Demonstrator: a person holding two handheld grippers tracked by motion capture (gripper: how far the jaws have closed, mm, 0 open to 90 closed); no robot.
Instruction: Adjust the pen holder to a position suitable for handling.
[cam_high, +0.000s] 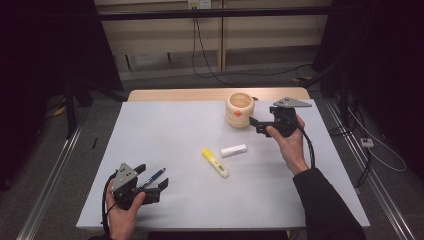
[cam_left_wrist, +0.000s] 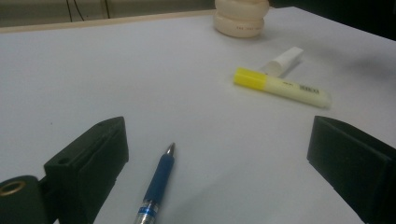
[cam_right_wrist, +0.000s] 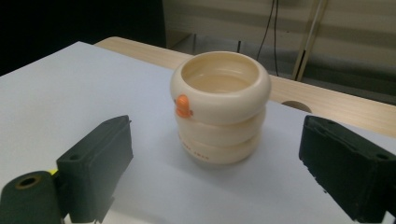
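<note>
White tabletop (cam_high: 165, 135), dim room behind. Items: cream ringed cup (cam_high: 240, 110) at far edge; blue pen (cam_high: 152, 176) near front left; yellow highlighter (cam_high: 215, 162) and white cap (cam_high: 233, 150) mid-surface. Left hand-held gripper (cam_high: 150, 184): jaws spread wide, straddling the pen, gripping nothing. Right hand-held gripper (cam_high: 253, 125): released, empty, just beside the cup. Advice: centre the pen barrel between the pads, lower level, then close squarely.
</note>
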